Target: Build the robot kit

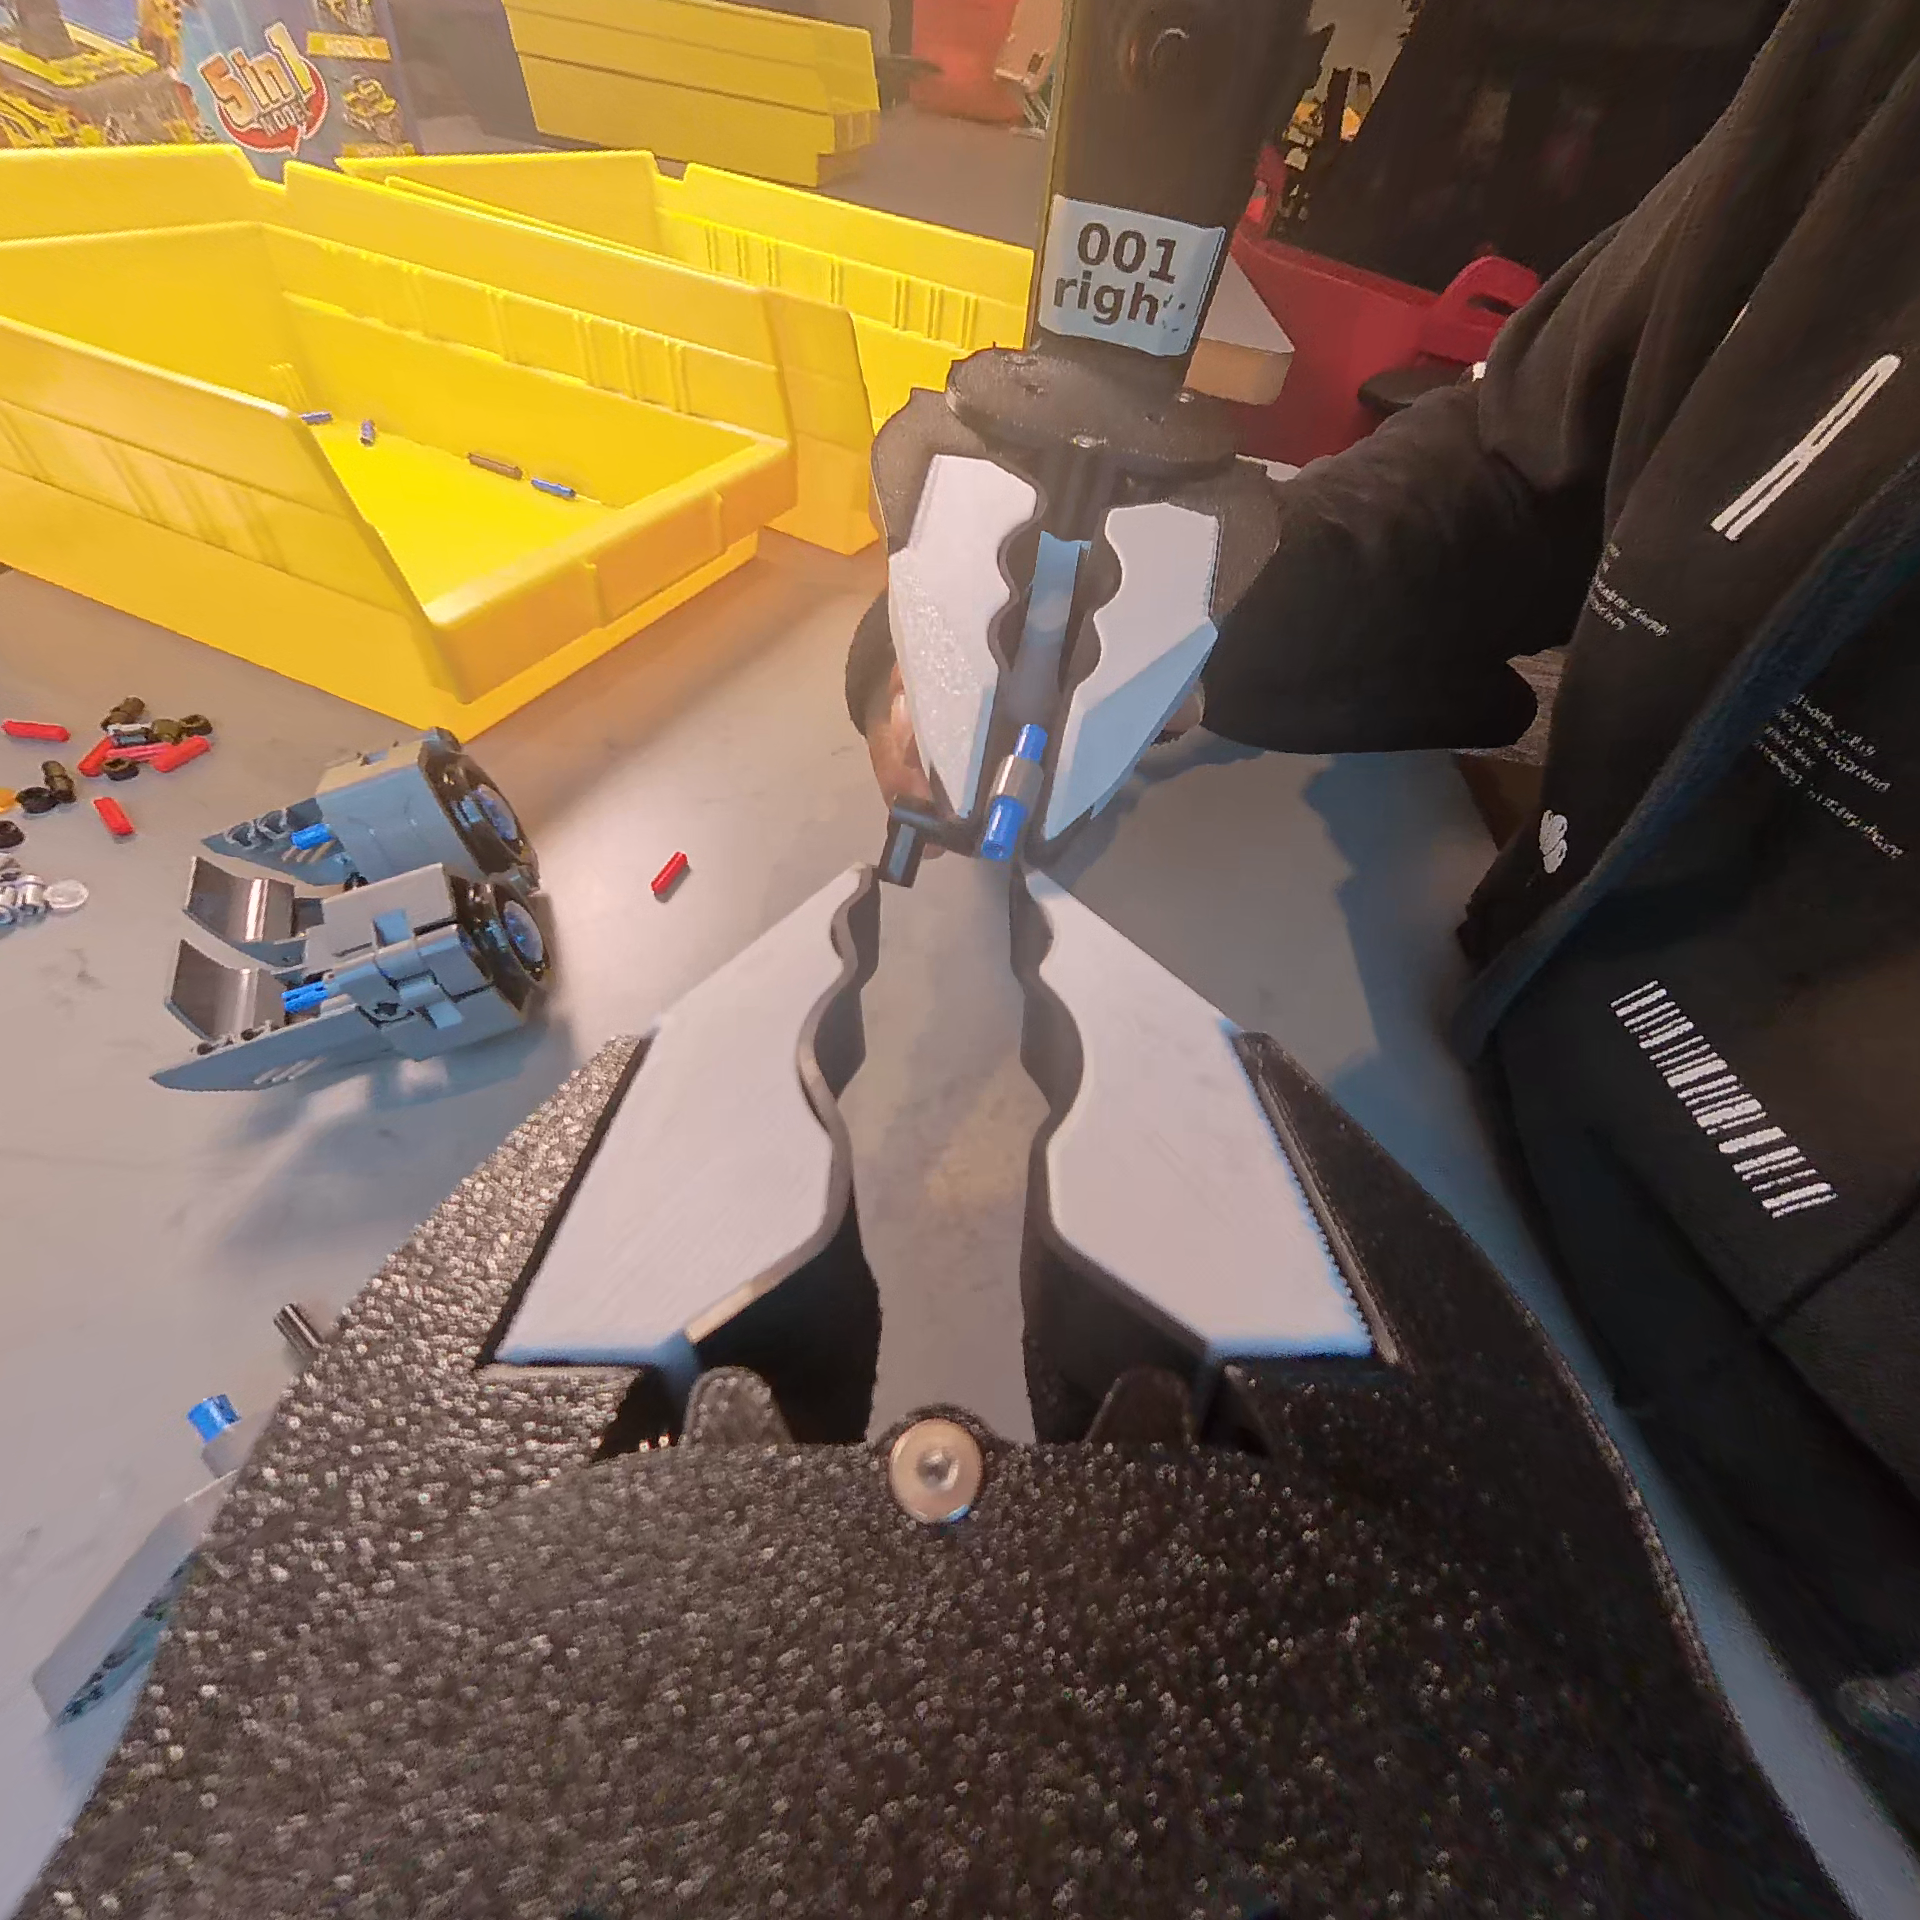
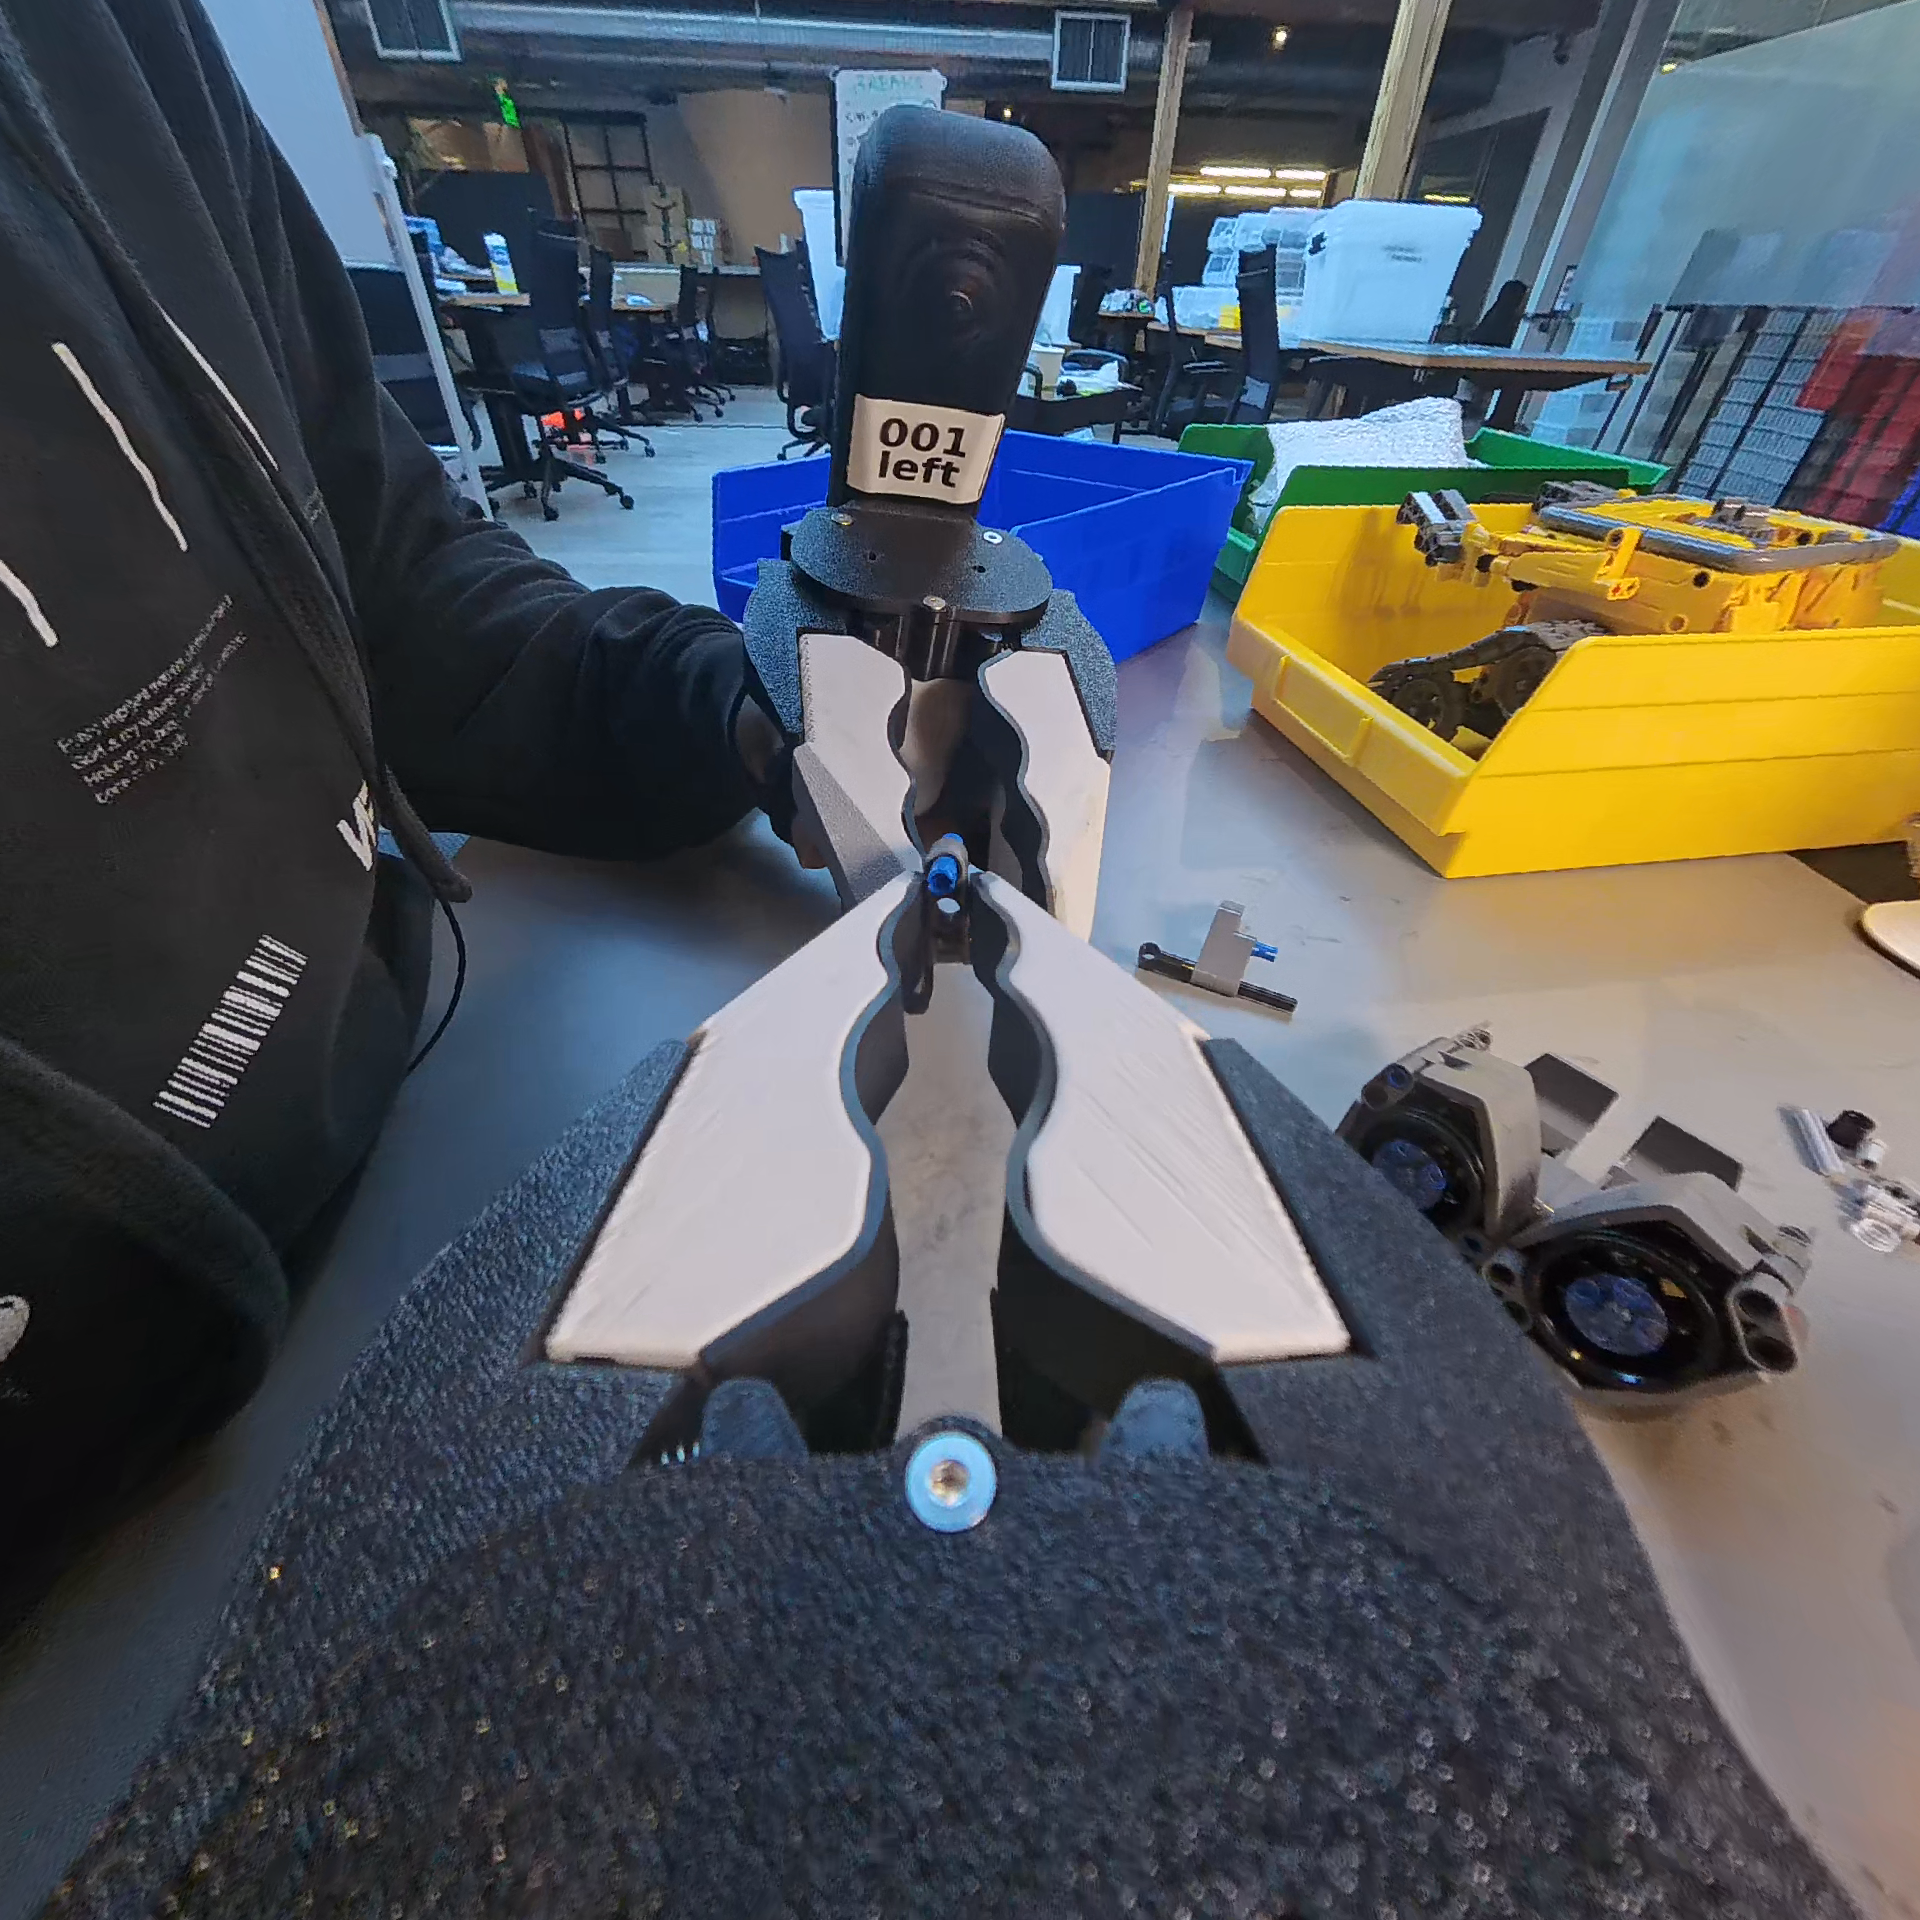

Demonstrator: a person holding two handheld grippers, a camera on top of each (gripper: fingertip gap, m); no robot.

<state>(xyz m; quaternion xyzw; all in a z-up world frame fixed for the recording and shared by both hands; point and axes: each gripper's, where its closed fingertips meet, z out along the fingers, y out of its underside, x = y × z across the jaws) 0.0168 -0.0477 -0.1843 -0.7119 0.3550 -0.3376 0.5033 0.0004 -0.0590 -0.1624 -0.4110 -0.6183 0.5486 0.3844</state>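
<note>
My right gripper [image 2: 948,888] is shut on a small brick piece [image 2: 943,868]: a grey sleeve with blue pin ends and a black part. In the left wrist view the piece [image 1: 1013,790] sits between the right gripper's [image 1: 1006,826] tips, and its black part [image 1: 902,847] sticks out toward me. My left gripper [image 1: 945,878] faces it tip to tip, open, with bare table showing between its fingers [image 1: 727,1122]. Its left fingertip is right next to the black part. The left gripper's fingers [image 2: 847,748] stand apart on both sides of the piece.
A grey twin-turbine brick model [image 1: 395,925] [image 2: 1579,1247] lies on the grey table. Loose red and black pins [image 1: 135,748] and one red pin [image 1: 670,873] lie nearby. Yellow bins [image 1: 520,582] stand behind. A yellow bin [image 2: 1558,790] holds a tracked model; a blue bin [image 2: 1122,520] and a small grey-black assembly [image 2: 1221,961] are also there. The tips of both grippers are at nearly the same place.
</note>
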